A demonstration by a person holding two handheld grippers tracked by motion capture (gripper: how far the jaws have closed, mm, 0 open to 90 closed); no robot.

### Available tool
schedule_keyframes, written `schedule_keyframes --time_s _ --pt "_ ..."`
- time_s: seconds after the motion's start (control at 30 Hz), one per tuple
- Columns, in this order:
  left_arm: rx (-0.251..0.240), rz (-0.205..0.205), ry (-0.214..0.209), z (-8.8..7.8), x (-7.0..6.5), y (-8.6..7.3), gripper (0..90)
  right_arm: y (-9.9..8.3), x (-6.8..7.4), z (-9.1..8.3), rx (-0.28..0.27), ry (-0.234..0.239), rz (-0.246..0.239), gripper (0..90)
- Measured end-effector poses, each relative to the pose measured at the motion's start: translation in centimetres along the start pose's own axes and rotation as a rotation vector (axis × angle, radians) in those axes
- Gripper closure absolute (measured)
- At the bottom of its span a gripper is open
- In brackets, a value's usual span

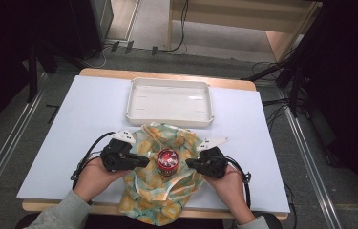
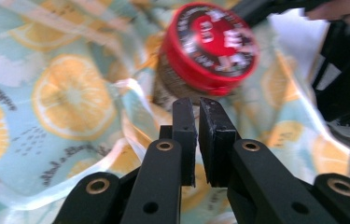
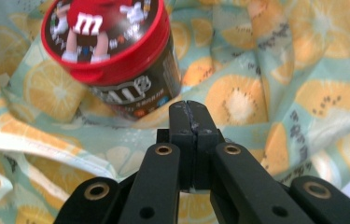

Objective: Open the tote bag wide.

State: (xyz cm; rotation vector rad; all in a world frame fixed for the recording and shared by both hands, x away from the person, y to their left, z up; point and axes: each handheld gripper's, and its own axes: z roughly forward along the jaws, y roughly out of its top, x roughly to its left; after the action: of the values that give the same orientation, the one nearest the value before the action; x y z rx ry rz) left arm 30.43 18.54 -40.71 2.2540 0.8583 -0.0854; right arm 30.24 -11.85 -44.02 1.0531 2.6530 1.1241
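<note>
Your left gripper (image 1: 141, 161) and right gripper (image 1: 192, 163) sit low in the frame, jaws pointing inward at the red-lidded jar (image 1: 167, 161) between them. The jar stands on the lemon-print cloth (image 1: 160, 195). Just above the cloth, the white tray (image 1: 169, 120) lies on the white table (image 1: 86, 124).

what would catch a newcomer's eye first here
The red-lidded candy jar stands upright in the middle of a lemon-print cloth at the near edge of the table. The left gripper and right gripper flank it, jaws pointing at it from either side, both shut. Behind the cloth sits an empty white tray.
</note>
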Motion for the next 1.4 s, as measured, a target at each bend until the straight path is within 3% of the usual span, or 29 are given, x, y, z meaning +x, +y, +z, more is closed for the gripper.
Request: schedule_keyframes --time_s 0.43,0.6,0.87,0.93,1.1,1.4 --pt "0.035 -0.04 0.034 1.7 2.2 -0.7 83.2 -2.5 -0.4 -0.6 0.015 -0.006 0.045 90.0" --pt "0.011 -0.037 0.044 1.4 2.5 -0.7 78.8 -2.7 -0.2 -0.6 0.019 -0.012 0.041 90.0" --pt "0.024 -0.031 0.077 2.3 3.1 -0.4 56.7 -2.6 0.2 -0.2 0.021 -0.011 0.032 90.0" --pt "0.045 -0.034 0.067 2.7 3.3 -0.5 61.1 -2.7 0.3 -0.3 0.022 -0.01 0.033 90.0" --pt "0.06 -0.053 0.045 3.0 3.9 -0.7 83.5 -3.0 0.1 -0.2 0.026 -0.01 0.036 90.0" --pt "0.038 -0.109 0.098 1.0 5.8 -1.8 88.0 -3.9 0.4 -0.2 0.062 -0.026 0.045 90.0"
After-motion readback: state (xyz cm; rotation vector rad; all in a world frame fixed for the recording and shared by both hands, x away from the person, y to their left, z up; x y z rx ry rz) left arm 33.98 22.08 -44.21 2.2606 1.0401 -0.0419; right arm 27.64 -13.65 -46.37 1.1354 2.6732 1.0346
